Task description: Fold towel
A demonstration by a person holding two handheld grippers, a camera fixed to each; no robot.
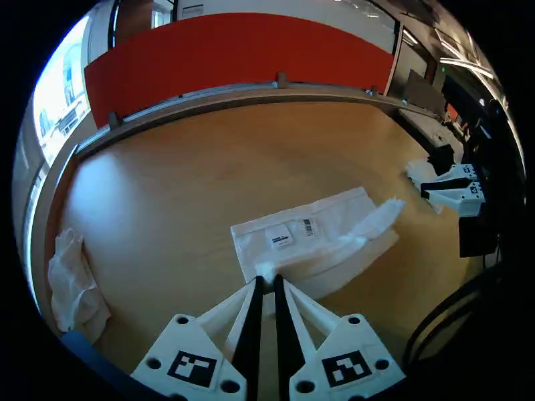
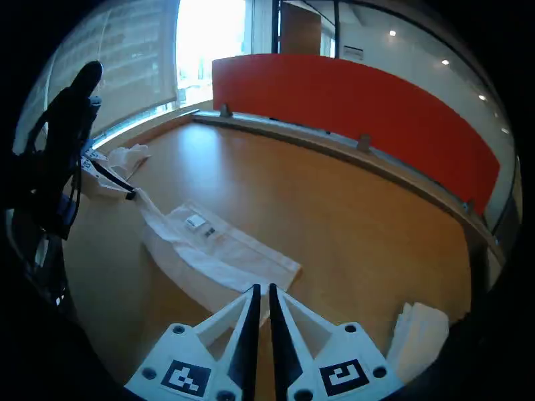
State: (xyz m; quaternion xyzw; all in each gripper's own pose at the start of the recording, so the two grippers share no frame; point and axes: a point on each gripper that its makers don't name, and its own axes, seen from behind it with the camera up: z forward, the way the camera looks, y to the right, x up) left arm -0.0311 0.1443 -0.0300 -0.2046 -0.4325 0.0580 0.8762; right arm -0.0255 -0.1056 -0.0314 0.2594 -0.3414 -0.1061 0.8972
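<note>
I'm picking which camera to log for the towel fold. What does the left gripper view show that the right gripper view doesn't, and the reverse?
Left gripper view: the left tongs up close, pinching a corner of the towel, with the right tongs off past the towel's far end, and a crumpled white cloth at the table's edge.
Right gripper view: a dark sleeve holding the left tongs, a bright window, and a stack of folded white cloths beside the right tongs.
Shared: the towel, the wooden table, the red partition.

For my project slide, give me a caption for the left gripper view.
Left gripper pinching the near edge of a white towel on a wooden table.
</note>
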